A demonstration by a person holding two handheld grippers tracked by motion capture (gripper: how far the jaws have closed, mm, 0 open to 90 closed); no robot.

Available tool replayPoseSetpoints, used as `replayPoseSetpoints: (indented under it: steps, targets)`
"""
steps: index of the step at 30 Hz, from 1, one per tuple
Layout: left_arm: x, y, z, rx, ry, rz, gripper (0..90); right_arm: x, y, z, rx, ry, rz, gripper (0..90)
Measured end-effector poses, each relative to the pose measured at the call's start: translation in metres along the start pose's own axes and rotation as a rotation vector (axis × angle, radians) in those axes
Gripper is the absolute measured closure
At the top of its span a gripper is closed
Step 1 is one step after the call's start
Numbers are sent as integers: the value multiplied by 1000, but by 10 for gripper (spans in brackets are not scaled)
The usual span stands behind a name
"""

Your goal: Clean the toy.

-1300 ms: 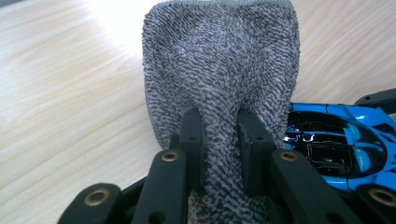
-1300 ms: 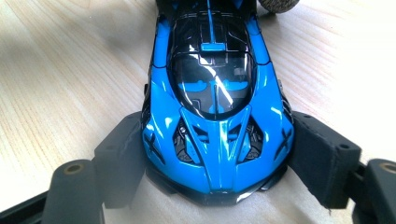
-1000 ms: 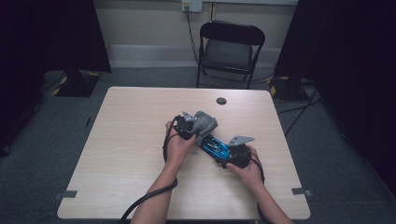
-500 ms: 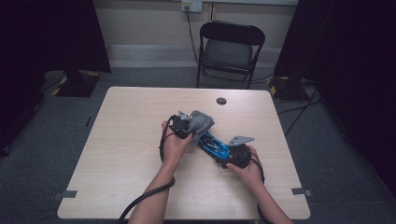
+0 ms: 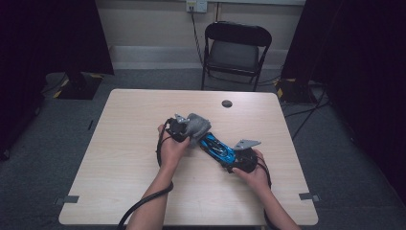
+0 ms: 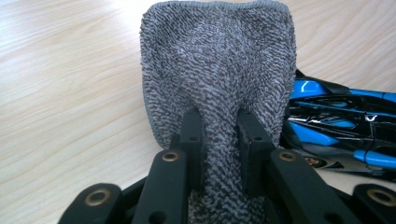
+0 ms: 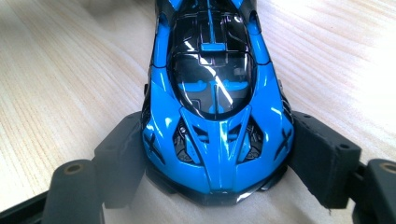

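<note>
A blue and black toy car [image 5: 218, 146] lies on the wooden table [image 5: 119, 158], near its middle. My right gripper [image 5: 231, 157] is shut on one end of the car [image 7: 215, 93]; its pads [image 7: 123, 154] press on both of the car's flanks. My left gripper [image 5: 187, 131] is shut on a grey terry cloth [image 5: 198, 124]. In the left gripper view the cloth [image 6: 217, 70] is pinched between the jaws of my left gripper [image 6: 219, 133] and stands up in front of them, with the car [image 6: 336, 126] just to its right. The cloth sits at the car's far end.
A small black round object [image 5: 227, 103] lies near the table's far edge. A black folding chair [image 5: 234, 48] stands behind the table. A black cable [image 5: 143, 203] trails from the left gripper off the near edge.
My left gripper and the cloth have shifted a little to the left by the car's far end. My right gripper and the car have stayed put.
</note>
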State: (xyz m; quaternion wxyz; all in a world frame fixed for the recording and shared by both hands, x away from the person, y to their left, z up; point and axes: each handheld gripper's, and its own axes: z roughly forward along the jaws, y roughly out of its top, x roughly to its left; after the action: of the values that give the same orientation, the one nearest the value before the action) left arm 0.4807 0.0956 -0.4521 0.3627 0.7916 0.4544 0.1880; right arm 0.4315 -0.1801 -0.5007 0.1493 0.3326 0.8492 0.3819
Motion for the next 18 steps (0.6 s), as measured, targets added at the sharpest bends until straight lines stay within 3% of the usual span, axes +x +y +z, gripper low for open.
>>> replayPoseSetpoints:
  steps: [7,18]
  targets:
    - [1,4,-13,-41,-13,2,754,0,0,0,-1,1,0,248]
    - [-26,16,-24,-110,-98,55,755,0,0,0,-1,1,1,248]
